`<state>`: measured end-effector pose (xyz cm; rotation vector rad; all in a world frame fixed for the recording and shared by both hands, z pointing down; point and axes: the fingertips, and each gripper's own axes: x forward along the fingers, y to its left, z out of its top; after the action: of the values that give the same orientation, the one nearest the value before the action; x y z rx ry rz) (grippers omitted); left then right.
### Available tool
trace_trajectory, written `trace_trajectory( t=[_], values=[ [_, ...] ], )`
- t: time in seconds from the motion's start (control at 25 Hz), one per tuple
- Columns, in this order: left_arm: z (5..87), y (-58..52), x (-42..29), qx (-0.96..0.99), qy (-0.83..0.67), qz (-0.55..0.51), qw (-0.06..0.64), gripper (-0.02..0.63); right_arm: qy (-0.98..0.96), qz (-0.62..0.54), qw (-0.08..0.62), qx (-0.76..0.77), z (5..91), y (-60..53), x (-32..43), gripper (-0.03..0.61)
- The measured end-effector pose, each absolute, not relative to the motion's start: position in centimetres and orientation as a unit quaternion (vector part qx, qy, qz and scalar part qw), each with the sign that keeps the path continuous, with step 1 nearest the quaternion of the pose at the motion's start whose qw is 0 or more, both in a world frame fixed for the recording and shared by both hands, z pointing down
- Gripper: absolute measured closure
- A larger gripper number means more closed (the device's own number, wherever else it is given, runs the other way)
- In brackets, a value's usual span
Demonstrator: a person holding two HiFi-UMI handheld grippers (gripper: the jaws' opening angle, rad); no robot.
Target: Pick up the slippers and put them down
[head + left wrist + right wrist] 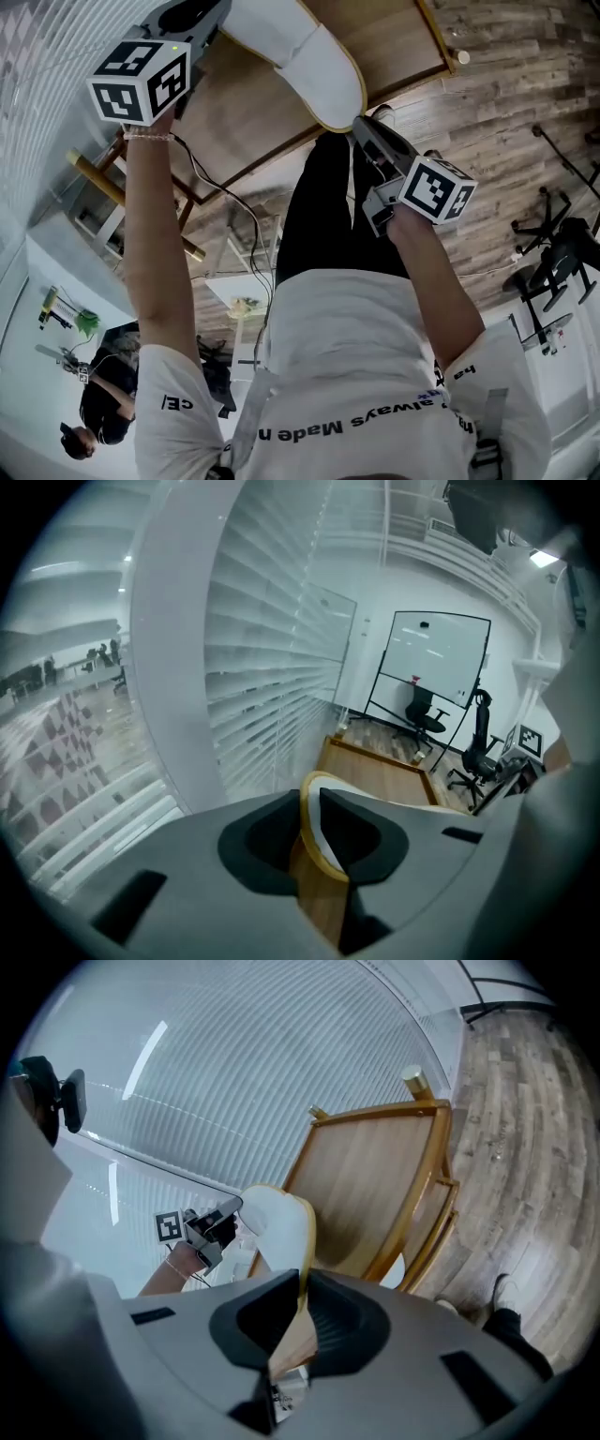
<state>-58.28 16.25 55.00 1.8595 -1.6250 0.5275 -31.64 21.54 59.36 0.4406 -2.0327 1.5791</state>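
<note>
Wooden table (246,111) underneath; left gripper (311,803) and right gripper (302,1288) each clamped one end of the white slipper (309,66) held over it; pick-up looked done, set-down needed a level lowering before release.

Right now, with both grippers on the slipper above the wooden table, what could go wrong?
1. Thin holds: the left gripper and the right gripper each pinch only the narrow rim of the slipper, at opposite ends. A jerk could let it slide out.
2. Shared load: if the hands drift apart or twist unevenly, one end may be pulled free.
3. The end in the right gripper hangs near the edge of the table. Set down there, it could tip off.
</note>
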Motion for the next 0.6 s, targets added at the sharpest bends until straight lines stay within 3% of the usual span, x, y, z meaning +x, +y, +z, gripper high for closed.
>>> trace_trajectory(
  t=[0.6],
  values=[
    [42.7,19.2,-58.7,0.651,-0.69,0.139,0.284,0.549,-0.805,0.522,0.263,0.103,48.8,16.6,-32.0,0.548]
  ],
)
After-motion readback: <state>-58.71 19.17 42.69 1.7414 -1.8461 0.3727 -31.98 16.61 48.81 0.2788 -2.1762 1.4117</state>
